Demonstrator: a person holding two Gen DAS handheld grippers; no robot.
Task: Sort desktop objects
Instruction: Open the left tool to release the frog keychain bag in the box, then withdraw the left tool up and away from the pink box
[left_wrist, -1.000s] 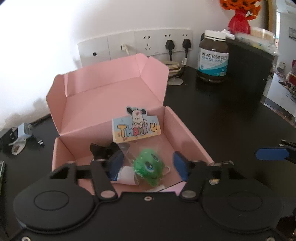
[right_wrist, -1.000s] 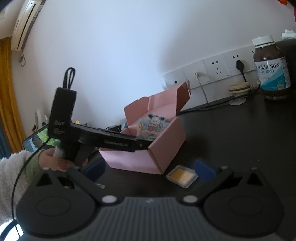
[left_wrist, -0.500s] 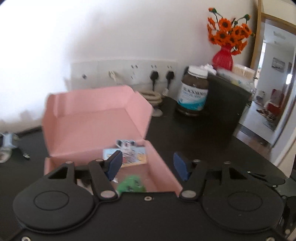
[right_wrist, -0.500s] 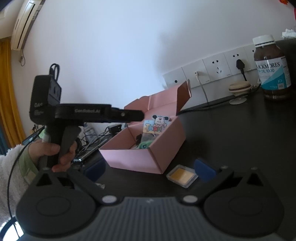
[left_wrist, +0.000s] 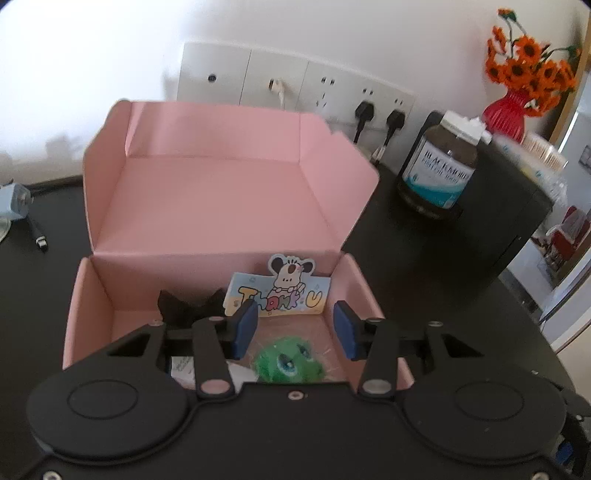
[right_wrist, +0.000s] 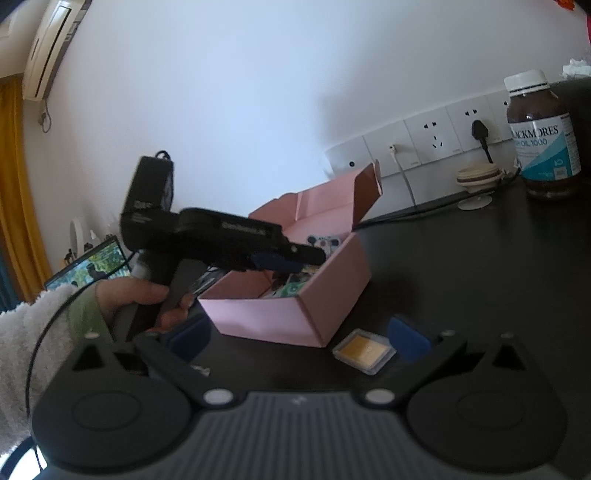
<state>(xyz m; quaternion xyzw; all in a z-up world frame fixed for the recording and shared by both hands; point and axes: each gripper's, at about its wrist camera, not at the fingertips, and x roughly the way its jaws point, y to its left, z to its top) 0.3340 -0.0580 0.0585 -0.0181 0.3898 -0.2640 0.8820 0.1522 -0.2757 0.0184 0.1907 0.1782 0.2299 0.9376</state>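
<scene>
Black desktop (left_wrist: 424, 280) against a white wall carries an open pink cardboard box (left_wrist: 92, 295) already holding a fuzzy green toy (left_wrist: 288, 363) and a cartoon thank-you card (left_wrist: 280, 291). Above its interior, the left gripper (left_wrist: 295, 328) is closing with nothing between its blue pads. The right gripper (right_wrist: 306, 339) rests wide, empty, beside a small yellow pad in a clear case (right_wrist: 364, 350) lying just outside the box. Judged next: straddle that case squarely, pinch its flat edges, and lift level.

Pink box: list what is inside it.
Inside the pink box: a "Thank U" card leaning on the back wall, a green fuzzy toy, a black bow-shaped item. White packaging near the front is mostly hidden by the left tongs.
</scene>
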